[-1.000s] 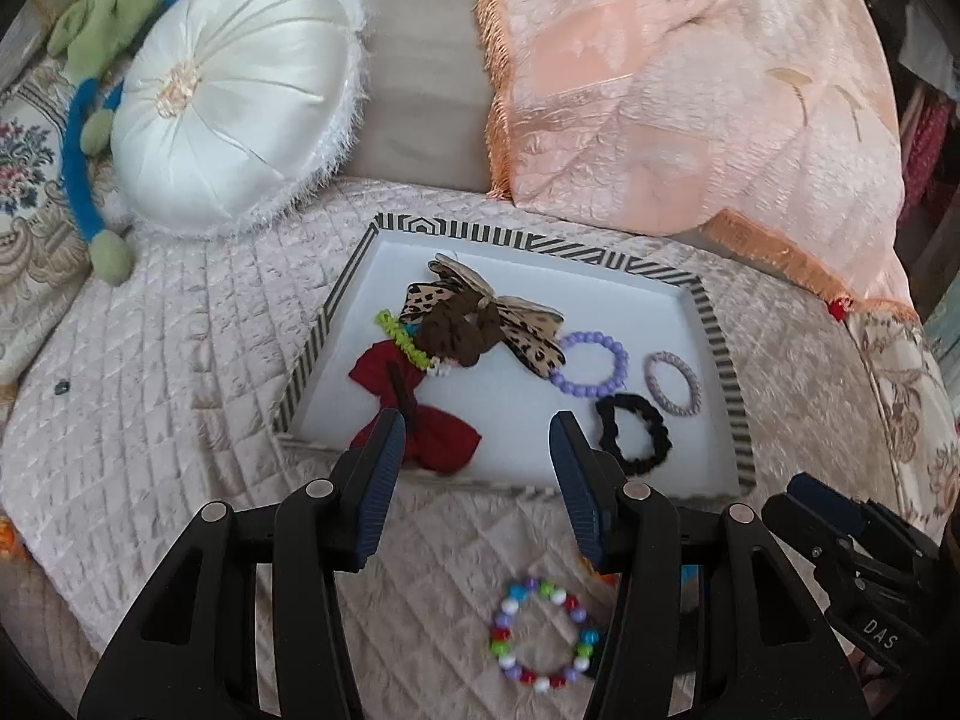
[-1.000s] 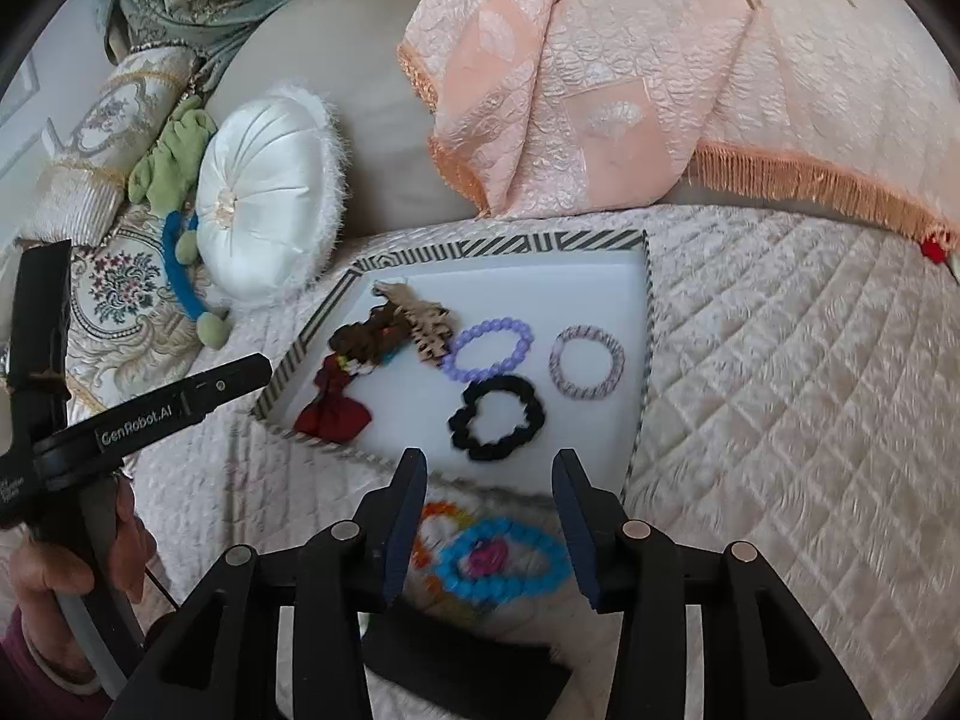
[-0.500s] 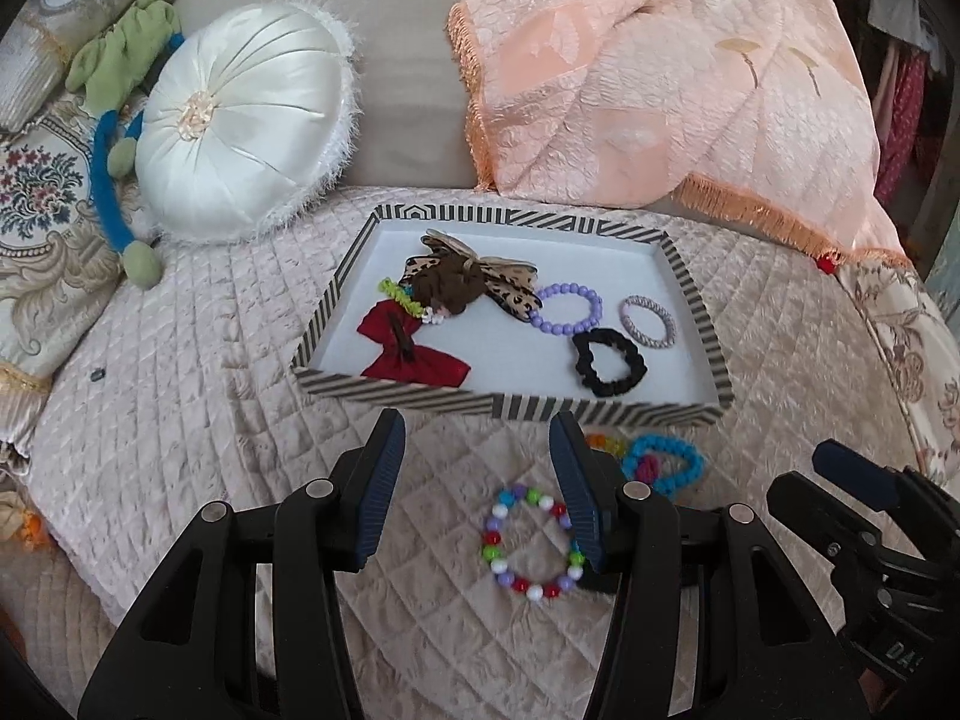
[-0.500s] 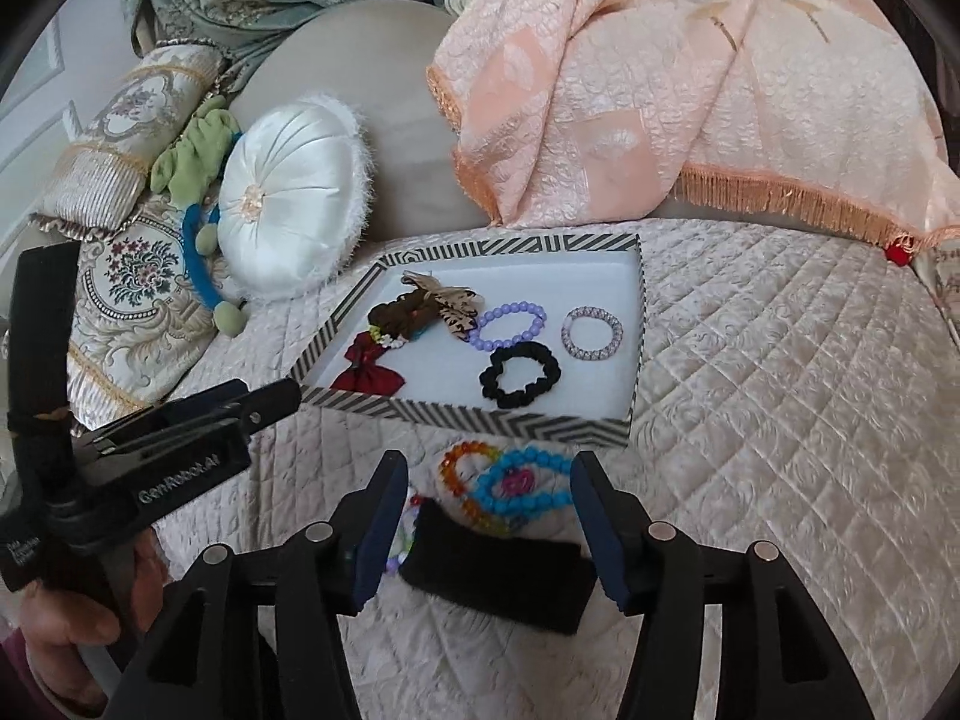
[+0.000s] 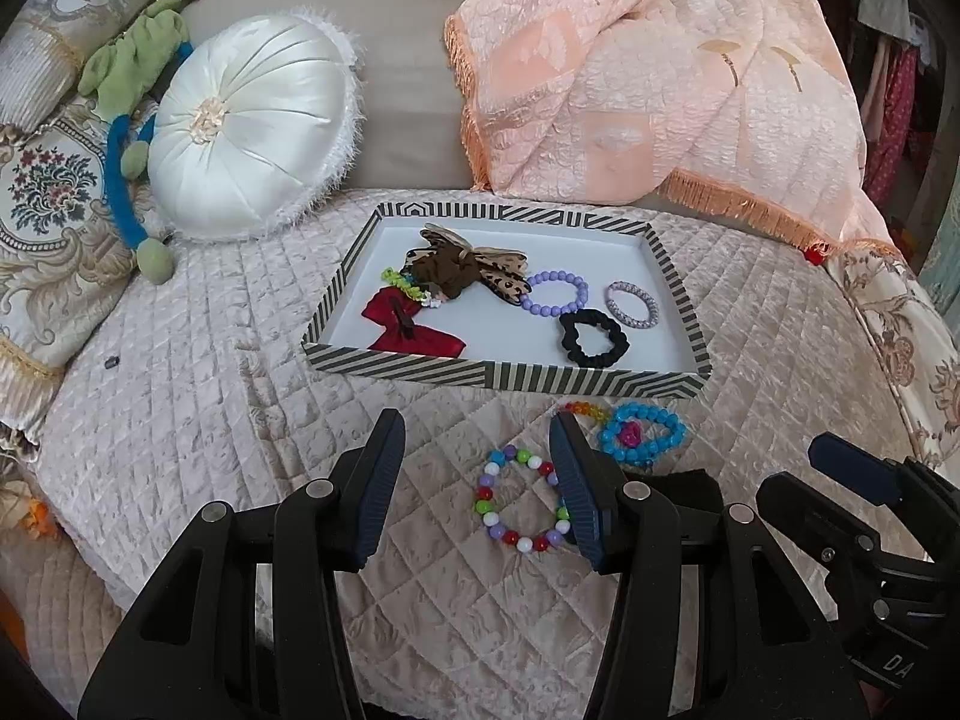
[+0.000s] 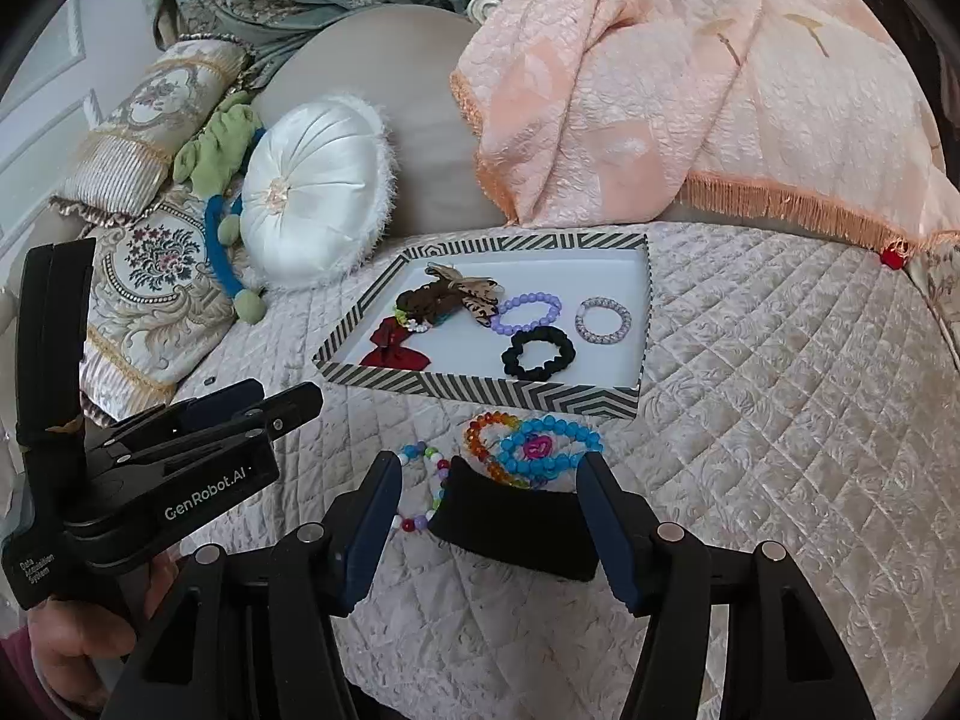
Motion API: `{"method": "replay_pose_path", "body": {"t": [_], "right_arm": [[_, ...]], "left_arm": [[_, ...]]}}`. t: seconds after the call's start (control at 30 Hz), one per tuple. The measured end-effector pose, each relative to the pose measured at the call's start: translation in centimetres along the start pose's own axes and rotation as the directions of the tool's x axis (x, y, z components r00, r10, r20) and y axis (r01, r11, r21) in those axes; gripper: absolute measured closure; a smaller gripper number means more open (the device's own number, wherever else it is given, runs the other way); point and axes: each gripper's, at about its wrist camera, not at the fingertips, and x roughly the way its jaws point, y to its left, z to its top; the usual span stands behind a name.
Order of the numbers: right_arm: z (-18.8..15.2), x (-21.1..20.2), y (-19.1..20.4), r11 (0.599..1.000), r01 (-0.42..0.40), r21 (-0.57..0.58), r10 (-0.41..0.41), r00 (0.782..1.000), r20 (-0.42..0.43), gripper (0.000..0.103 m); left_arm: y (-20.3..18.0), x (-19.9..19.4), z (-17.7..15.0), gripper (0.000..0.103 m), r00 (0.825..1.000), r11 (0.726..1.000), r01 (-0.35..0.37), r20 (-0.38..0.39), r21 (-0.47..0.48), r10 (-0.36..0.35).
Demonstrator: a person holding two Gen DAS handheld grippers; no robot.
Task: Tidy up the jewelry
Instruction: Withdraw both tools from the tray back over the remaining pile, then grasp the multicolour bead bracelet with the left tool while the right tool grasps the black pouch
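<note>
A striped tray (image 5: pixel 498 375) (image 6: pixel 480 391) on the quilted bed holds a red bow (image 5: pixel 414 333), a brown leopard bow (image 5: pixel 462 267), a purple bead bracelet (image 5: pixel 555 294), a lilac ring bracelet (image 5: pixel 631 303) and a black scrunchie (image 5: pixel 593 339). In front of the tray lie a multicolour bead bracelet (image 5: pixel 521 507) (image 6: pixel 427 489), a blue bead bracelet (image 5: pixel 641 435) (image 6: pixel 549 447), an orange bracelet (image 6: pixel 486 438) and a black pad (image 6: pixel 516 525). My left gripper (image 5: pixel 477 489) is open and empty above the multicolour bracelet. My right gripper (image 6: pixel 489 525) is open and empty, its fingers either side of the black pad.
A white round cushion (image 5: pixel 252 129) and a green and blue plush toy (image 5: pixel 129 138) lie at the back left. A peach fringed blanket (image 5: pixel 660 90) is heaped at the back right. Patterned pillows (image 6: pixel 156 276) line the left edge.
Both grippers have drawn back from the tray toward the near edge of the bed, so the loose bracelets and black pad now show fully. The right gripper's fingers have opened wider.
</note>
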Motion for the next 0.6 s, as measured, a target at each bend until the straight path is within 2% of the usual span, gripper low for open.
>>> {"method": "replay_pose_path", "body": {"t": [0.27, 0.5, 0.6], "right_arm": [[-1.0, -0.1, -0.3, 1.000, -0.010, -0.022, 0.009, 1.000, -0.025, 0.039], [-2.9, 2.0, -2.1, 0.999, 0.010, -0.035, -0.013, 0.995, -0.101, 0.039], [-3.0, 3.2, -2.0, 0.995, 0.012, -0.096, -0.024, 0.992, -0.126, 0.039]], "left_arm": [[0.9, 0.2, -0.1, 0.053, 0.999, 0.999, 0.018, -0.027, -0.028, -0.019], [4.2, 2.2, -0.3, 0.053, 0.993, 0.987, 0.044, -0.101, -0.151, -0.060], [5.0, 3.4, -0.4, 0.053, 0.984, 0.979, 0.070, -0.146, -0.191, -0.099]]}}
